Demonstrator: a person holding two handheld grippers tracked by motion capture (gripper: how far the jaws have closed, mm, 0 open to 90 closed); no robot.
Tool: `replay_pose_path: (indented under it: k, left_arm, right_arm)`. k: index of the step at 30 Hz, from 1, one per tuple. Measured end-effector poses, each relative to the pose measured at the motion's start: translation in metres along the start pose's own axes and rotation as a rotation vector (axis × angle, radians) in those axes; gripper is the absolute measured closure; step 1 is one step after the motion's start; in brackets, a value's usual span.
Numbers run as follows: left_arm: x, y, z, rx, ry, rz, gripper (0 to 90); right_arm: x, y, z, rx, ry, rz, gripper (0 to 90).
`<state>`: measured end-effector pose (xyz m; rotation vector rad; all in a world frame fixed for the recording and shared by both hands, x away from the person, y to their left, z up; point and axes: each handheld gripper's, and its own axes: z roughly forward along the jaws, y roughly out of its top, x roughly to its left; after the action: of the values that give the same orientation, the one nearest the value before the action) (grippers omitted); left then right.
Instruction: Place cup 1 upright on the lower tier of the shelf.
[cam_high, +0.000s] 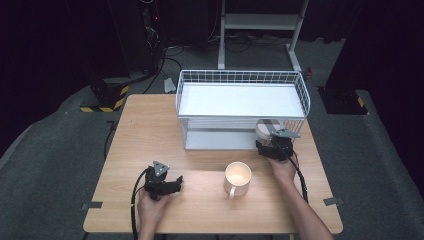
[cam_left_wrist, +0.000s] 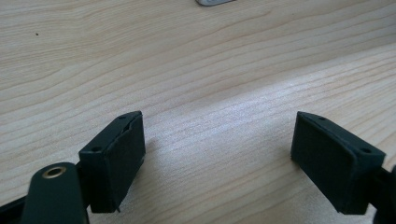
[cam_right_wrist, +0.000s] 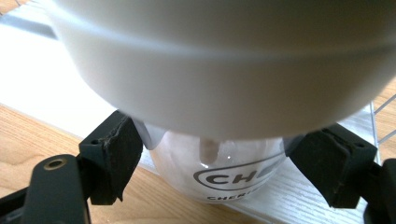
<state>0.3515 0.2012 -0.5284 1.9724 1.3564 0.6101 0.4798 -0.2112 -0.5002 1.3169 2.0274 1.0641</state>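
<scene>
My right gripper (cam_right_wrist: 212, 158): jaws clamp a clear lidded jar (cam_right_wrist: 219, 177) at the wire rack's (cam_high: 240, 80) lower shelf.
My left gripper (cam_left_wrist: 217, 149): jaws apart, empty, over table (cam_left_wrist: 187, 70).
Mug (cam_high: 237, 177): between both hands.

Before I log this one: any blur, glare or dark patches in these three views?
High view: the surroundings fall into darkness, while the table is evenly lit. Left gripper view: a pale sheen crosses the wood between the sharp pads. Right gripper view: the white lid looms soft and out of focus; the jar lettering reads sharper.
</scene>
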Motion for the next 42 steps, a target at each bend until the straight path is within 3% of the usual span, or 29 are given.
replay_pose_path:
  k: [3, 7, 8, 14, 23, 28, 42]
  left_arm:
    - [0.000, 0.000, 0.000, -0.001, 0.000, -0.002, 17.9]
    - [0.000, 0.000, 0.000, -0.002, 0.000, -0.004, 17.9]
    - [0.000, 0.000, 0.000, -0.002, 0.000, -0.004, 17.9]
    - [0.000, 0.000, 0.000, -0.001, 0.001, 0.000, 17.9]
    - [0.000, 0.000, 0.000, -0.003, 0.002, 0.000, 17.9]
    - [0.000, 0.000, 0.000, -0.002, 0.000, -0.004, 17.9]
    - [0.000, 0.000, 0.000, -0.001, 0.001, 0.001, 17.9]
  right_arm:
    - [-0.001, 0.005, 0.003, 0.020, -0.002, -0.003, 19.3]
    - [-0.001, 0.006, 0.008, 0.006, -0.011, 0.007, 19.4]
    - [-0.002, 0.007, 0.009, -0.001, -0.014, -0.009, 19.4]
    - [-0.003, 0.013, 0.016, 0.022, -0.025, 0.016, 19.4]
    - [-0.005, 0.014, 0.024, -0.016, -0.032, 0.023, 19.4]
    - [-0.007, 0.021, 0.030, 0.013, -0.037, 0.028, 19.4]
    - [-0.010, 0.019, 0.037, -0.011, -0.038, 0.028, 19.2]
